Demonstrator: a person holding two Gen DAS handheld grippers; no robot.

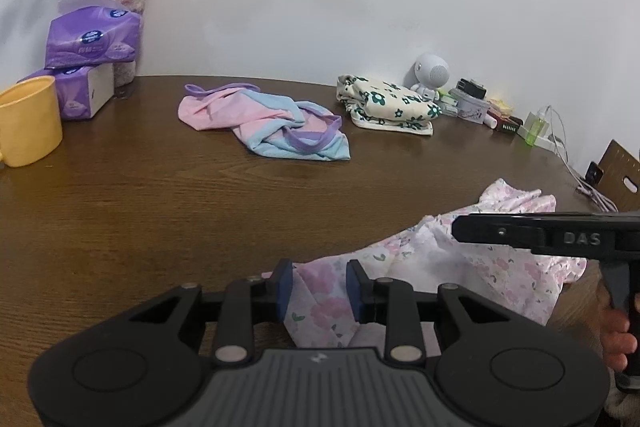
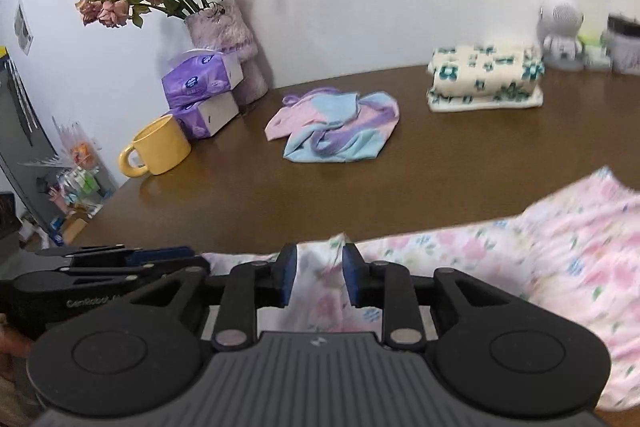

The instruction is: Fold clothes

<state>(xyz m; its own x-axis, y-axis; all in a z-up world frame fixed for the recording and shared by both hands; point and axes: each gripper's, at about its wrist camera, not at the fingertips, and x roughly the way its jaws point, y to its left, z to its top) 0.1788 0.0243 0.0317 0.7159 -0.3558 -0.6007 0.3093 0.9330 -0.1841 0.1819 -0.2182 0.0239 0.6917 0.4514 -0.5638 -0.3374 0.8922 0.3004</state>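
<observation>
In the left wrist view, your left gripper (image 1: 319, 285) sits at the bottom centre of the frame, its blue pads (image 1: 285, 287) set narrowly apart with a fold of the pink floral garment (image 1: 480, 267) between them; whether the pads press the cloth you cannot tell. The garment spreads toward the lower right over the brown bench (image 1: 160, 219). Your right gripper (image 1: 540, 233) enters from the right edge above the cloth, a hand (image 1: 616, 335) on its handle. At mid-frame lies a crumpled pink and blue garment (image 1: 264, 123), and to its right a folded green-flowered cloth (image 1: 390, 105). A yellow mug (image 1: 28, 119) stands at the left edge, beside purple tissue packs (image 1: 90, 43).

In the right wrist view, your right gripper (image 2: 320, 277) is at the bottom centre, its pads also narrowly apart around a bunch of the floral garment (image 2: 560, 259), which runs blurred to the right edge. Your left gripper (image 2: 120, 263) lies at the lower left, just beside the cloth's edge. A vase (image 2: 228, 43) of dried roses stands in the upper left.
</observation>
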